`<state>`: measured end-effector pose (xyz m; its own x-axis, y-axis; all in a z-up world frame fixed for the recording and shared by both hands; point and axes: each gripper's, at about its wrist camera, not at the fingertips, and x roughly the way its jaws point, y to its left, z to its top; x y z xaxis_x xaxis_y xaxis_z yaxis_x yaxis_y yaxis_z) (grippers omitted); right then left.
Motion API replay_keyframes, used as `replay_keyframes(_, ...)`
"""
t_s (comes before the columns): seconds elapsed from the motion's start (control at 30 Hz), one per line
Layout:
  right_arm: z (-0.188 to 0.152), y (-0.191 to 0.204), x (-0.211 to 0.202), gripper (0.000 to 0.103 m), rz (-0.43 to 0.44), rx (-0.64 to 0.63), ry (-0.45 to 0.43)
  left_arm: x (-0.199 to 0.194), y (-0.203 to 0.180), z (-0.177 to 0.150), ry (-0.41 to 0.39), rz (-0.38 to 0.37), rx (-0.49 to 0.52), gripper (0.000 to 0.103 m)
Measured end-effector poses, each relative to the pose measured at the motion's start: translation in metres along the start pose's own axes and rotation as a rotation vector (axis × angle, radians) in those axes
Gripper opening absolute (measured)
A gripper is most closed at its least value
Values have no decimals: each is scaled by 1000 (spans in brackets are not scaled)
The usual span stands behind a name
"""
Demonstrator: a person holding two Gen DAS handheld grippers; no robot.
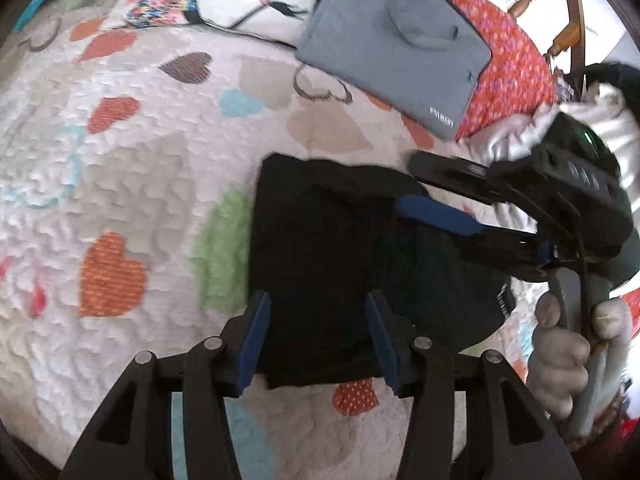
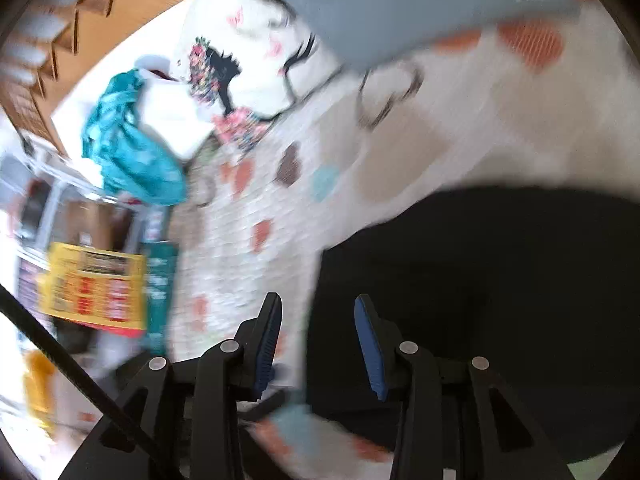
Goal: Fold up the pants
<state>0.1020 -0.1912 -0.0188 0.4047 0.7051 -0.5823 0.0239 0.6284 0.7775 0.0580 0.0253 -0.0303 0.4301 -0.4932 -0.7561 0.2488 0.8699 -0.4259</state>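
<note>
The black pants lie folded into a compact rectangle on the heart-patterned quilt. My left gripper is open above the near edge of the pants, holding nothing. My right gripper reaches in from the right over the pants' far right corner, jaws apart and empty. In the blurred right wrist view the right gripper is open above the left edge of the pants, over the quilt.
A folded grey garment lies on a red patterned cloth at the back. A white pile of clothes sits at the right. A printed pillow and teal cloth lie by the bed's edge.
</note>
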Motion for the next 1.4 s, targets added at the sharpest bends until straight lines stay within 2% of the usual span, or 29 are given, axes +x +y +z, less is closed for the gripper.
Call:
replay_keyframes(0.07, -3, -8, 16, 42, -51, 31, 23, 14, -3, -4, 29, 48, 29, 48)
replay_keyframes(0.13, -5, -26, 22, 40, -158, 71, 9, 25, 1, -12, 53, 67, 34, 48)
replay_keyframes(0.17, -7, -34, 19, 22, -185, 77, -10, 23, 1, -14, 37, 65, 47, 48)
replay_keyframes(0.23, -10, -44, 9, 10, -220, 77, -38, 14, 0, -17, 36, 50, 41, 48)
replay_keyframes(0.27, -9, -43, 3, 13, -241, 67, -55, 4, 0, -18, 18, 17, 23, 48)
replay_keyframes(0.3, -8, -37, -4, 15, -306, 44, -80, -3, -1, -17, -5, -11, 18, 48)
replay_keyframes(0.33, -4, -31, -7, 23, -345, 15, -101, -10, -4, -16, -36, -36, 21, 48)
replay_keyframes(0.37, 1, -24, -11, 25, -347, -10, -113, -14, -8, -13, -57, -53, 26, 48)
replay_keyframes(0.43, 12, -15, -17, 25, -255, -30, -111, -14, -13, -7, -69, -86, 32, 48)
replay_keyframes(0.5, 21, -3, -7, 28, -133, -29, -74, 1, -12, -3, -44, -56, 40, 48)
replay_keyframes(0.53, 25, 1, 6, 39, -57, -21, -25, 6, -10, -3, -33, -40, 37, 48)
replay_keyframes(0.57, 26, 3, 15, 51, -21, -11, 12, 16, -6, -4, -10, -28, 22, 48)
replay_keyframes(0.6, 28, 4, 32, 55, 19, 3, 79, 24, 0, -6, 17, -29, -2, 48)
replay_keyframes(0.63, 29, 3, 47, 55, 9, 1, 124, 29, 5, -9, 28, -37, -22, 47)
replay_keyframes(0.7, 34, -1, 66, 53, -161, -40, 119, 25, 7, -11, 13, -46, -20, 47)
replay_keyframes(0.77, 45, -9, 69, 24, -216, -39, 66, 18, 7, -11, 17, -34, -9, 47)
replay_keyframes(0.8, 48, -11, 61, 22, -218, -30, 15, 12, 5, -11, 10, -20, 5, 48)
replay_keyframes(0.83, 49, -10, 47, 28, -237, -30, -66, 7, 4, -9, 0, 0, 22, 48)
replay_keyframes(0.87, 49, -9, 33, 42, -273, -37, -130, 2, 1, -9, -9, 15, 37, 48)
replay_keyframes(0.93, 45, -11, 4, 53, -264, -49, -197, -7, -2, -10, -31, 40, 63, 49)
replay_keyframes(1.0, 33, -17, -25, 53, -246, -53, -237, -11, -6, -13, -45, 74, 82, 49)
replay_keyframes(1.07, 14, -27, -48, 53, -264, -58, -262, -6, -5, -13, -45, 95, 86, 49)
replay_keyframes(1.23, -23, -58, -73, 55, -233, -21, -216, 3, -17, -19, -27, 105, 92, 49)
replay_keyframes(1.3, -35, -62, -68, 55, -185, -20, -177, 4, -19, -21, -24, 110, 88, 49)
replay_keyframes(1.4, -43, -53, -49, 55, -170, -59, -139, -1, -20, -26, -21, 121, 75, 49)
